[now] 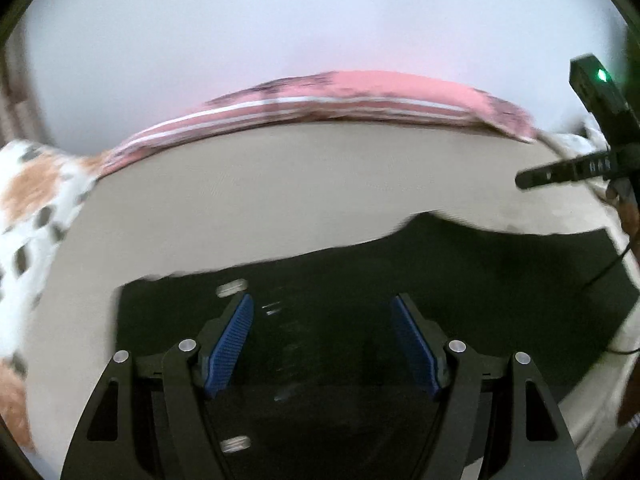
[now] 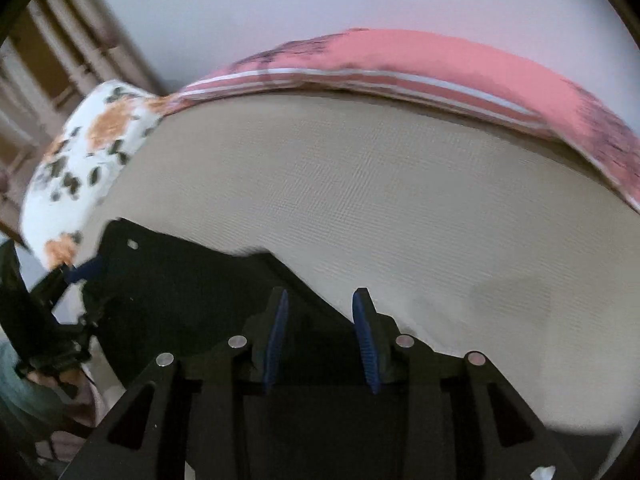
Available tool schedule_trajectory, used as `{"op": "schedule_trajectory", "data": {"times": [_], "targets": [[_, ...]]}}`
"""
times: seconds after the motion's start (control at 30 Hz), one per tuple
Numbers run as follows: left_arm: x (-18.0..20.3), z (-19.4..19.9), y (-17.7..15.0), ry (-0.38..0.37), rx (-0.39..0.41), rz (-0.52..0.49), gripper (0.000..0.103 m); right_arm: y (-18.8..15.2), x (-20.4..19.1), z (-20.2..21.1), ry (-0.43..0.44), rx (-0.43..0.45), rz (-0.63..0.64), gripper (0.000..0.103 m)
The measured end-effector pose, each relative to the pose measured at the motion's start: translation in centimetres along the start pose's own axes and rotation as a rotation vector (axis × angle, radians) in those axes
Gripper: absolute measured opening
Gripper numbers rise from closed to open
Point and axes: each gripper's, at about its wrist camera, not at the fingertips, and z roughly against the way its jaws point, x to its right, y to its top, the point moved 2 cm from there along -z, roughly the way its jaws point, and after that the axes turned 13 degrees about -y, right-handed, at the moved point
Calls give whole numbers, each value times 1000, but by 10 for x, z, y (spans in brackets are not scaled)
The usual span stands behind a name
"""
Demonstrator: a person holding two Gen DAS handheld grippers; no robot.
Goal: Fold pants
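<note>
Black pants (image 1: 460, 280) lie on a beige bed sheet (image 1: 280, 184); they also show in the right wrist view (image 2: 180, 292). My left gripper (image 1: 322, 304) is open, its blue pads wide apart just above the black cloth, holding nothing. My right gripper (image 2: 320, 300) is open with a narrower gap, over the pants' right edge where it meets the sheet (image 2: 400, 200). The right gripper's body (image 1: 600, 120) shows at the right of the left wrist view. The left gripper (image 2: 80, 272) shows at the left of the right wrist view.
A pink striped pillow (image 1: 360, 96) lies along the far edge of the bed, also in the right wrist view (image 2: 440, 64). A white floral pillow (image 1: 36, 208) sits at the left (image 2: 88, 160). A pale wall is behind. A cable (image 1: 608, 268) trails at the right.
</note>
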Motion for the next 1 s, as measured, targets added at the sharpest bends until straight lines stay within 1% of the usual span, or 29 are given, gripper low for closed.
{"op": "schedule_trajectory", "data": {"times": [0.03, 0.07, 0.13, 0.2, 0.27, 0.4, 0.57, 0.6, 0.67, 0.77, 0.87, 0.93, 1.0], "targets": [[6, -6, 4, -28, -6, -3, 73, -12, 9, 6, -31, -7, -10, 33], [17, -17, 10, -82, -18, -4, 73, -20, 17, 10, -50, -13, -21, 33], [29, -35, 18, -131, -35, -8, 73, -47, 35, 13, -118, -44, -46, 33], [45, -58, 26, -152, -63, -28, 73, -74, 52, 11, -150, -79, -87, 33], [57, -77, 30, -168, -88, -40, 73, -93, 68, 5, -158, -116, -147, 32], [68, -107, 39, -158, -123, -51, 73, -108, 86, -8, -190, -115, -198, 32], [56, -131, 37, -104, -167, -14, 73, -109, 94, -31, -241, -115, -217, 33], [52, -136, 36, -84, -175, -8, 73, -107, 95, -33, -251, -88, -223, 33], [47, -143, 35, -80, -183, 1, 74, -104, 93, -35, -270, -73, -220, 35], [47, -145, 36, -65, -167, -17, 77, -100, 92, -38, -285, -60, -208, 38], [45, -146, 40, -58, -170, -1, 78, -98, 95, -39, -276, -54, -225, 39], [44, -136, 41, -48, -163, 7, 78, -97, 97, -35, -258, -53, -250, 39], [43, -118, 37, -40, -134, -7, 78, -100, 98, -28, -261, -49, -264, 39]]}}
